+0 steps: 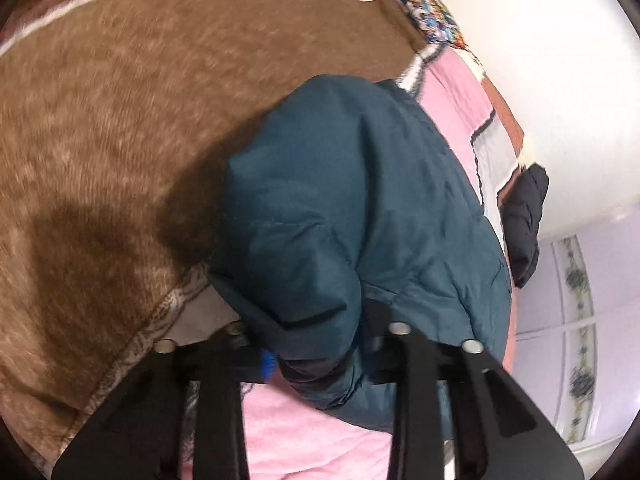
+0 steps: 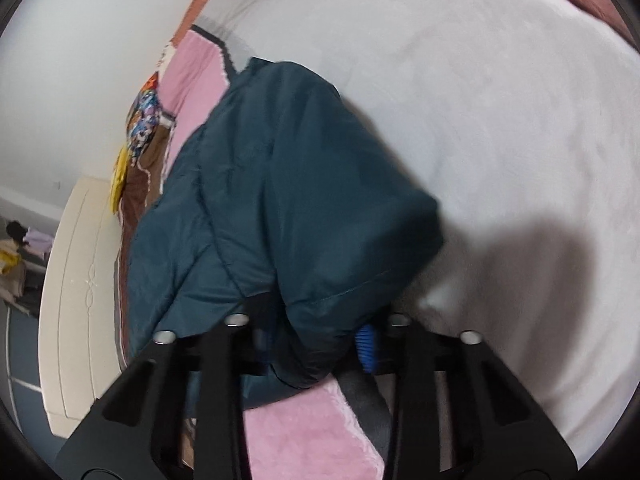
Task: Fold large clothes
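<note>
A teal padded jacket (image 1: 340,208) lies bunched on the bed, its near fold lifted into a hump. In the left wrist view, my left gripper (image 1: 320,360) is shut on a dark-lined edge of that jacket, with a blue pad (image 1: 266,364) showing beside the cloth. In the right wrist view, the same jacket (image 2: 288,200) hangs over my right gripper (image 2: 316,352), which pinches another part of its near edge against a blue pad (image 2: 366,346). The fingertips are mostly buried in fabric.
The bed cover has a brown fuzzy patch (image 1: 100,120), pink patches (image 1: 304,432) and a wide white patch (image 2: 500,120). A black garment (image 1: 524,216) hangs at the bed's far edge. A cream bed board (image 2: 76,300) and colourful cloth (image 2: 144,116) lie to the left.
</note>
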Action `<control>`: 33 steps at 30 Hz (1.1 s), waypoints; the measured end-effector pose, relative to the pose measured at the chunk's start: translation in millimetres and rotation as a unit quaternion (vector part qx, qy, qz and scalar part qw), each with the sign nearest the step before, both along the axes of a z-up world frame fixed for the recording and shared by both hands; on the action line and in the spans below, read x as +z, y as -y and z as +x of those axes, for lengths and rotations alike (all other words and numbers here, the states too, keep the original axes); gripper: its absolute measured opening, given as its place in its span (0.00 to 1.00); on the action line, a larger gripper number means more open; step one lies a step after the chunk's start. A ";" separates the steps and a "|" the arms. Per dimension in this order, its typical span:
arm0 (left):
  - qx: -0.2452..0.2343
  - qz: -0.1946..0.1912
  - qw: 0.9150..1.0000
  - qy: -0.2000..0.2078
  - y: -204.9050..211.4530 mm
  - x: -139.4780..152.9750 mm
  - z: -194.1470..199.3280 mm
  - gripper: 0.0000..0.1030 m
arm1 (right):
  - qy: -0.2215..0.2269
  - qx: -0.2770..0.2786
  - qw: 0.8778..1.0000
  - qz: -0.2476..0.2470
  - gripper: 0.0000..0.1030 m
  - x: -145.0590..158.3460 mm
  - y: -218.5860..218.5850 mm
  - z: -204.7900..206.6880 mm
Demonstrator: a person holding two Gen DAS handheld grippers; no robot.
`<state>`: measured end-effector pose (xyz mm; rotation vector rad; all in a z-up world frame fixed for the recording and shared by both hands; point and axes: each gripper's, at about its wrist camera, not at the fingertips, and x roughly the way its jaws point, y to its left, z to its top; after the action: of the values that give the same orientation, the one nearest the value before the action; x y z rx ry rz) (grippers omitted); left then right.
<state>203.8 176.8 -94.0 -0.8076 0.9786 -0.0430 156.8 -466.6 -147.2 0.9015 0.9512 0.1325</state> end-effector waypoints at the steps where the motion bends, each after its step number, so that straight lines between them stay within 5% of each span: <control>1: -0.001 0.002 1.000 0.003 -0.6 2.9 0.6 0.22 | 0.005 0.002 1.000 -0.004 0.23 4.1 0.2 -0.2; 12: -0.055 0.004 0.998 0.015 -14.5 34.8 -57.7 0.19 | 0.004 0.026 0.999 -0.023 0.18 29.9 9.1 -58.3; 21: -0.071 0.015 0.997 0.000 -31.7 18.1 -129.7 0.19 | -0.023 0.054 0.996 -0.066 0.18 19.3 0.3 -128.7; 33: -0.068 0.079 0.994 -0.016 -14.9 -2.1 -122.3 0.27 | -0.046 0.061 0.987 -0.143 0.28 -2.4 -18.3 -122.0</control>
<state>81.5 191.7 -96.1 -0.5976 1.0535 -0.0695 34.8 -448.3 -149.6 0.5891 1.0809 0.0576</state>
